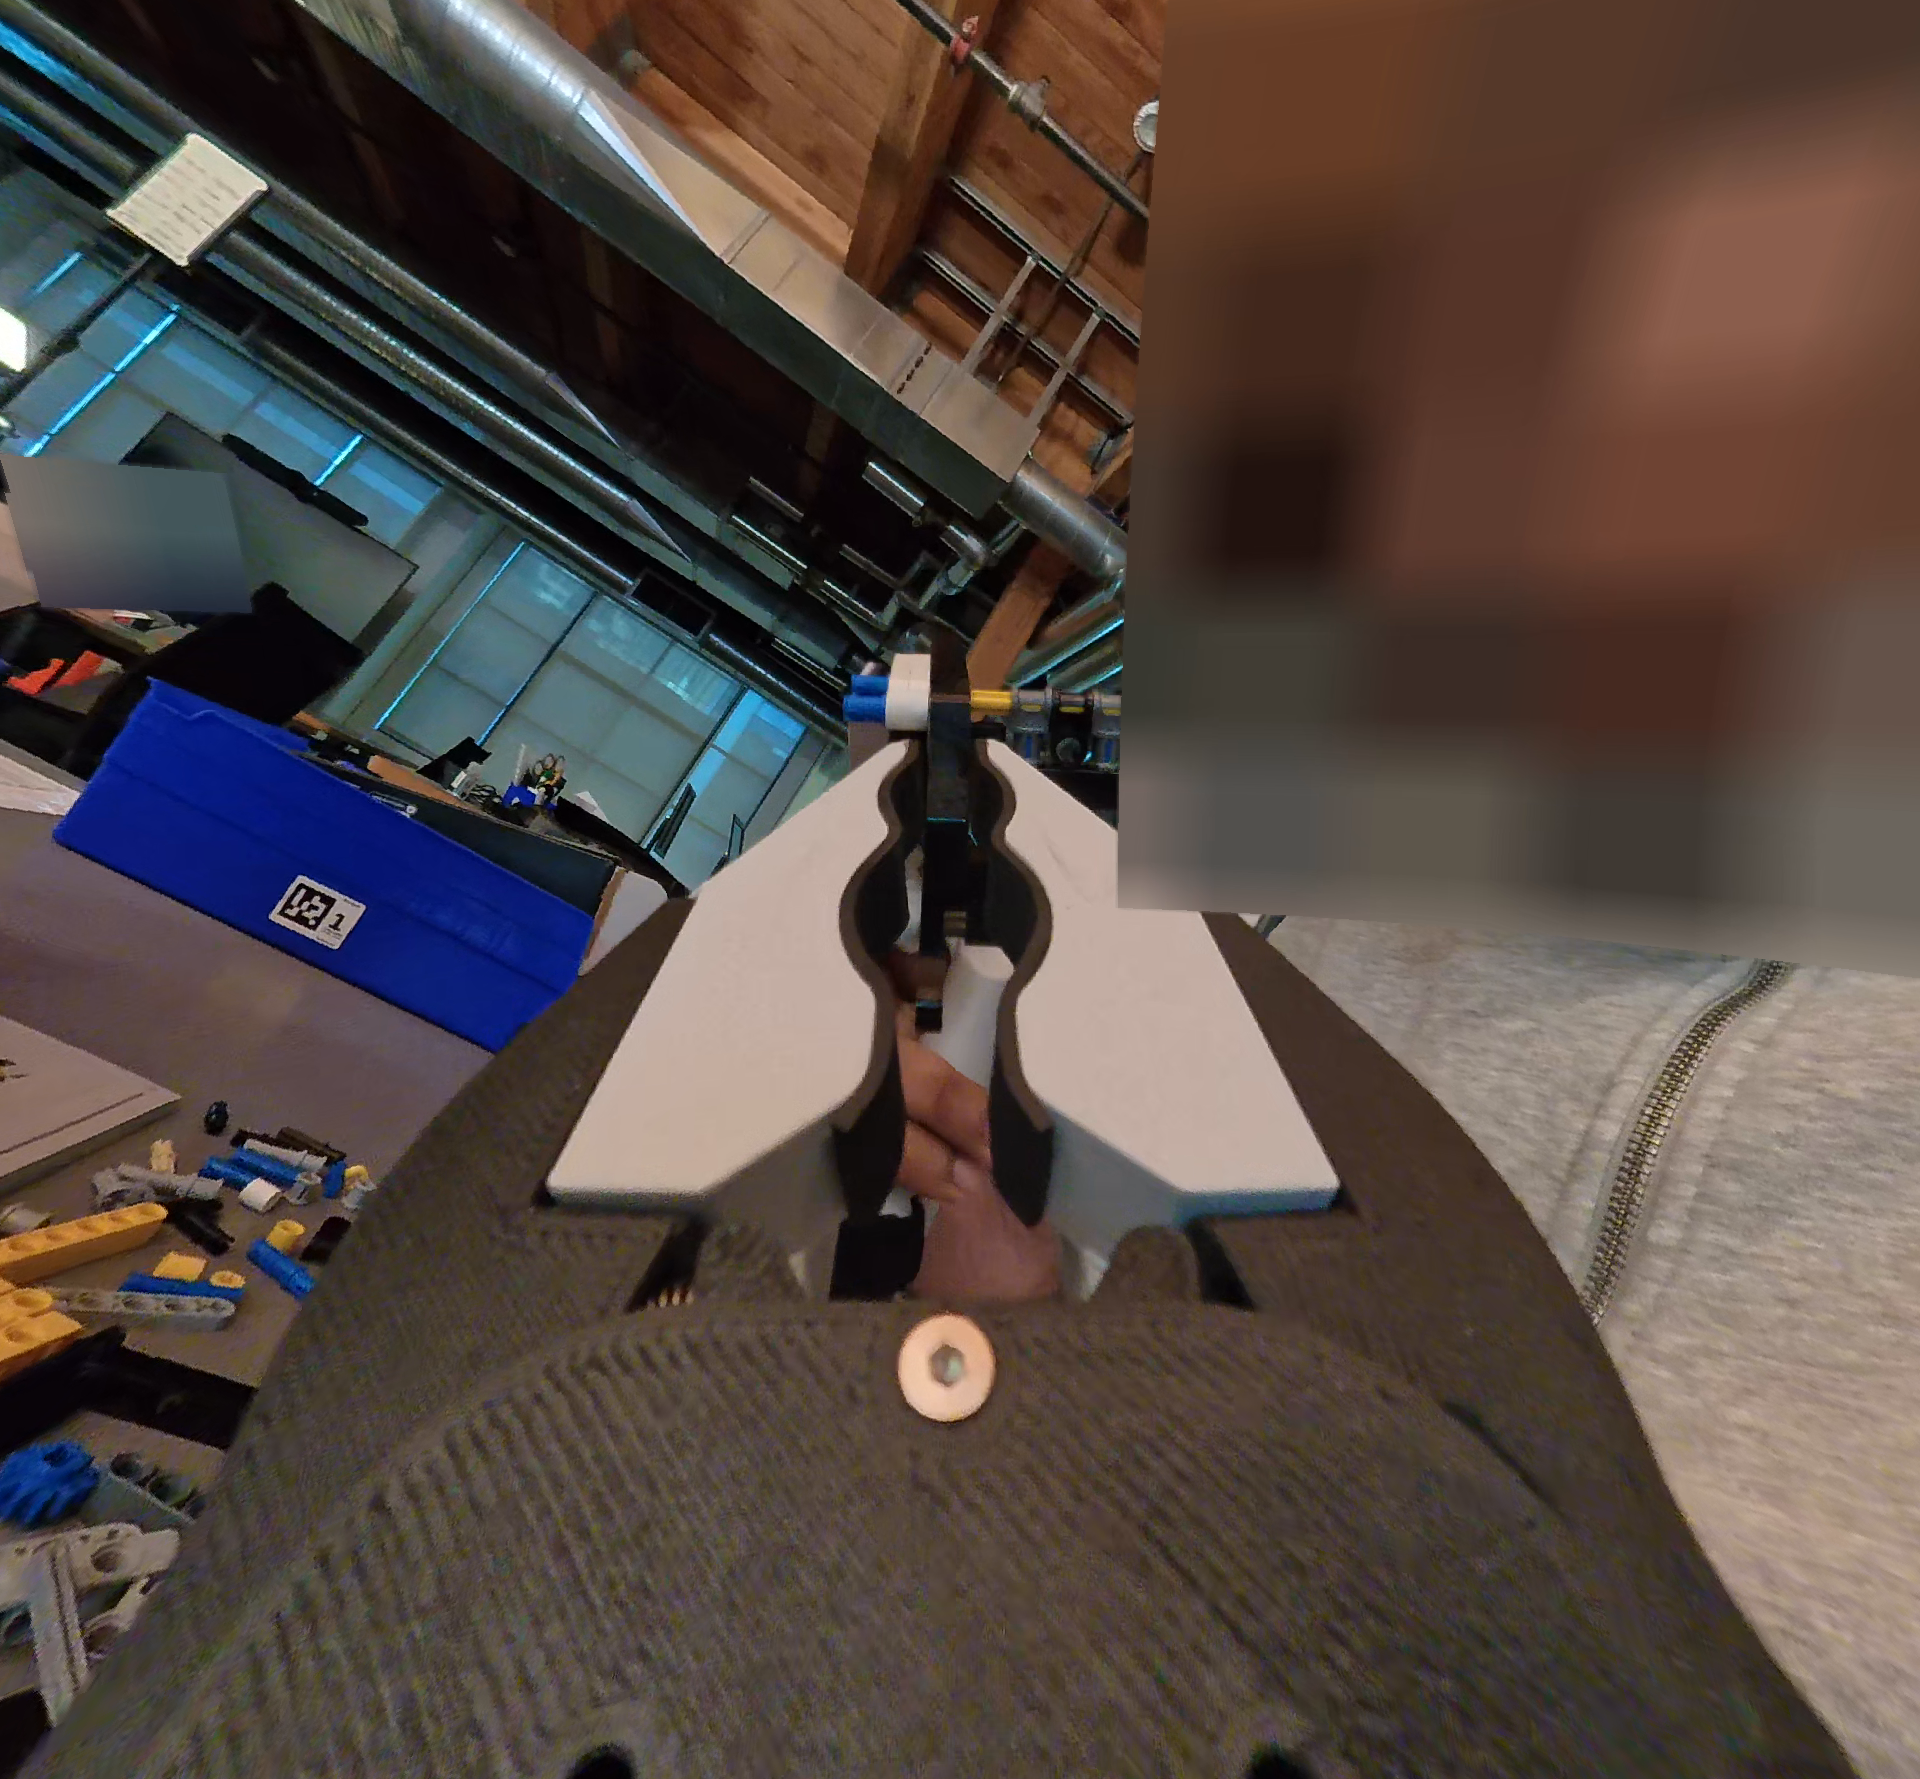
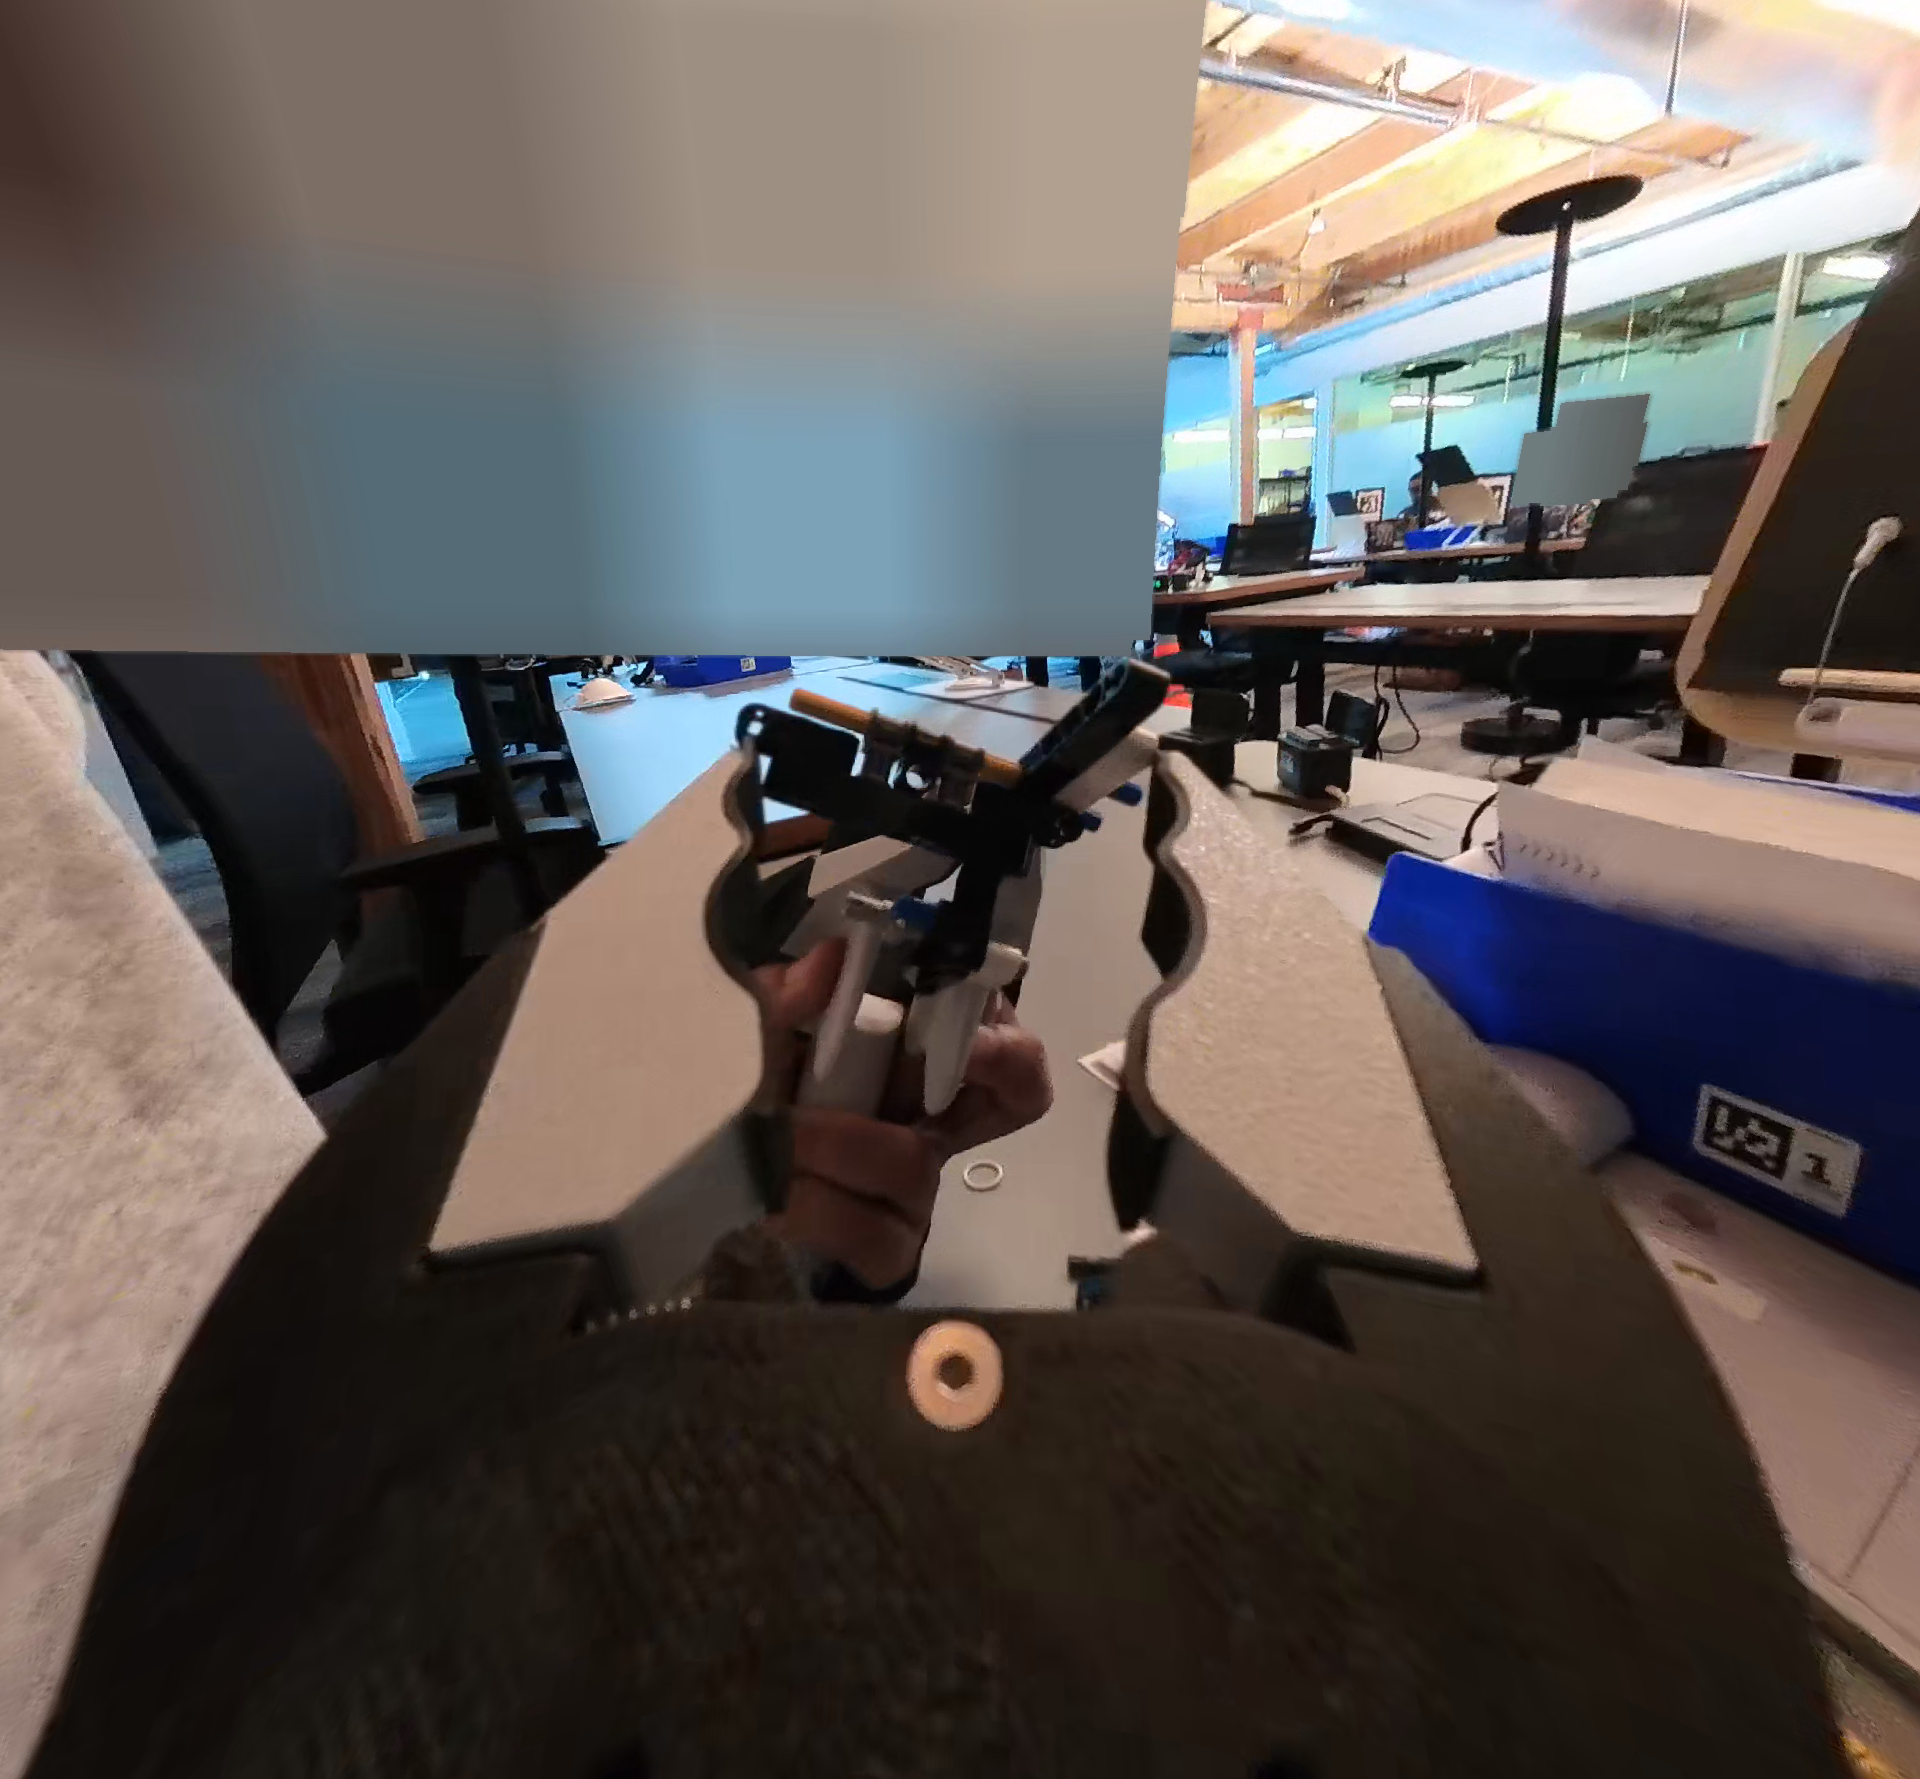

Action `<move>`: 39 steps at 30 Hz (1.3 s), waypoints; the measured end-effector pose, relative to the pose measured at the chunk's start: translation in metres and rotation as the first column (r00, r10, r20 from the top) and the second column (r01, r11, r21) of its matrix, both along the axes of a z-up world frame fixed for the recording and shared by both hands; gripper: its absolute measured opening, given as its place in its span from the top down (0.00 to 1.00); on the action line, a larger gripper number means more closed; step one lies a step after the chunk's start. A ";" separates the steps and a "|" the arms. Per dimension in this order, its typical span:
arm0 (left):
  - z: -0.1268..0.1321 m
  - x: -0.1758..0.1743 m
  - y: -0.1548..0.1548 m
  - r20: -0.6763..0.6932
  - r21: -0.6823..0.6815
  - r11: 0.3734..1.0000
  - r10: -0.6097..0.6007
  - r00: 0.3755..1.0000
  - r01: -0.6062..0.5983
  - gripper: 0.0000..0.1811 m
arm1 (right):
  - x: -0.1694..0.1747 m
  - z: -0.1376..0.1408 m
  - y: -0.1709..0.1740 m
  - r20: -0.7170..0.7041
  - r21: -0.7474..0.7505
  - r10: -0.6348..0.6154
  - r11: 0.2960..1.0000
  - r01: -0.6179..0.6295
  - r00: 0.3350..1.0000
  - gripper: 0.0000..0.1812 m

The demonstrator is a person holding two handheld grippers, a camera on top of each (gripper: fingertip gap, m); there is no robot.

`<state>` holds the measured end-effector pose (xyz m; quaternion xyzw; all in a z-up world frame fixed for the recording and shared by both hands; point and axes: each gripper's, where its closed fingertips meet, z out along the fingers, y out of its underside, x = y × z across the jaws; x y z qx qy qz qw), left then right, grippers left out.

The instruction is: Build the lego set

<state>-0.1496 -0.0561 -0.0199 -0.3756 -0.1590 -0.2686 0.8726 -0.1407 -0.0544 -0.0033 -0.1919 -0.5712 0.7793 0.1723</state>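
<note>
My left gripper (image 1: 945, 742) is raised off the table and shut on a black lego assembly (image 1: 943, 794). The assembly carries blue pins and a white piece (image 1: 906, 690) on its left and a yellow axle (image 1: 992, 699) on its right. In the right wrist view the same assembly (image 2: 914, 794) shows a tan axle (image 2: 831, 706) through grey connectors. It is held from below by the left gripper's pale fingers (image 2: 862, 1033) and a hand (image 2: 904, 1137). My right gripper (image 2: 951, 768) is open, its jaws wide apart on either side of the assembly, touching nothing.
Loose lego pieces (image 1: 156, 1241) and a booklet (image 1: 62, 1106) lie on the grey table at lower left. A blue bin (image 1: 312, 856) stands behind them; it also shows in the right wrist view (image 2: 1610, 1002) under papers (image 2: 1714, 836). A person's grey hoodie (image 1: 1662, 1210) is close by. Only a small space, under 4 cm, lies between the two pairs of fingers.
</note>
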 end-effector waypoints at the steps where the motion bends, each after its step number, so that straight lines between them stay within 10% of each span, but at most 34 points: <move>1: 0.000 0.000 0.001 -0.003 -0.004 1.000 0.001 1.000 -0.001 0.98 | 0.000 0.000 0.001 -0.007 -0.003 0.002 1.000 -0.002 1.000 0.60; 39: -0.001 0.003 0.003 -0.014 -0.020 1.000 -0.007 1.000 0.007 0.98 | 0.003 0.003 0.006 0.031 -0.120 0.109 0.987 -0.105 0.994 0.62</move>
